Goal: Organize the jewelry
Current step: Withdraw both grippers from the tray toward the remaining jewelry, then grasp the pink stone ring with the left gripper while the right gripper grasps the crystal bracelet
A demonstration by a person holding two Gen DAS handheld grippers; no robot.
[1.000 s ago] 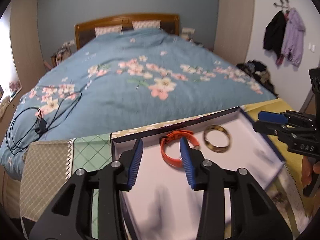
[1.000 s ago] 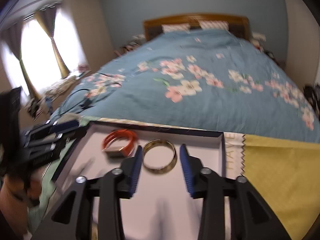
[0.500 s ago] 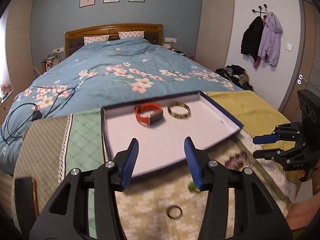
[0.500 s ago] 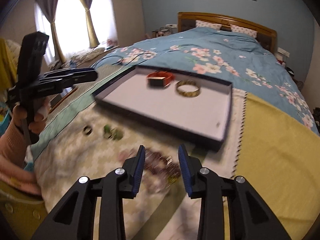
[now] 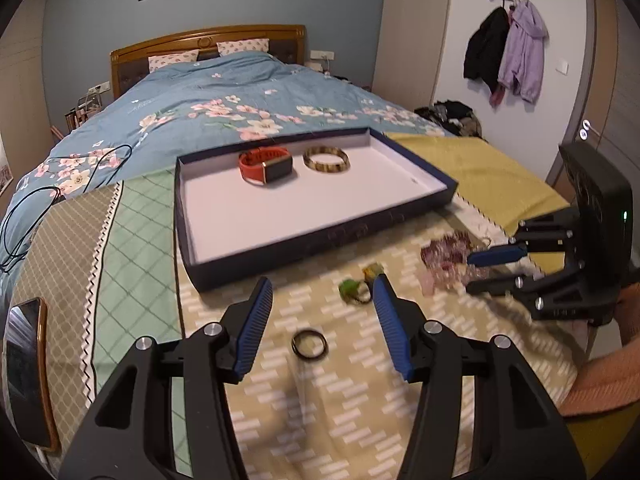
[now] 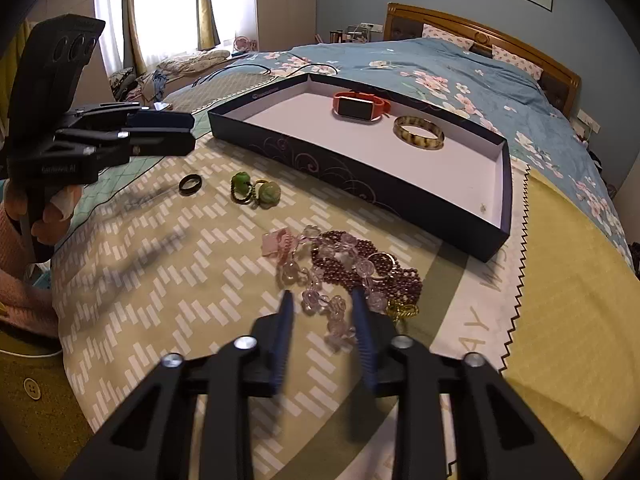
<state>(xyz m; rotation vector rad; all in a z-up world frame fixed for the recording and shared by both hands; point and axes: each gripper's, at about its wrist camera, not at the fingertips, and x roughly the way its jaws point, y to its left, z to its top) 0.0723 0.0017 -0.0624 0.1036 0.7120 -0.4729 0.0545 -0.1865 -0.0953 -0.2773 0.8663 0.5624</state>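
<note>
Our left claw (image 5: pixel 322 312) is opening over the black ring (image 5: pixel 309 345) on the bed (image 5: pixel 240 92), touching nothing. Our right claw (image 6: pixel 323 300) is closing around the clear bead string (image 6: pixel 320 300), not pressing yet. The box lid (image 5: pixel 320 236) near the bed's foot edge holds the orange watch (image 5: pixel 266 164) and the bangle (image 5: pixel 326 160).

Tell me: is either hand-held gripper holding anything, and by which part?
Nothing held. Left hand-held gripper is opening over the black ring; right hand-held gripper is closing around clear beads, pads not yet pressing.
</note>
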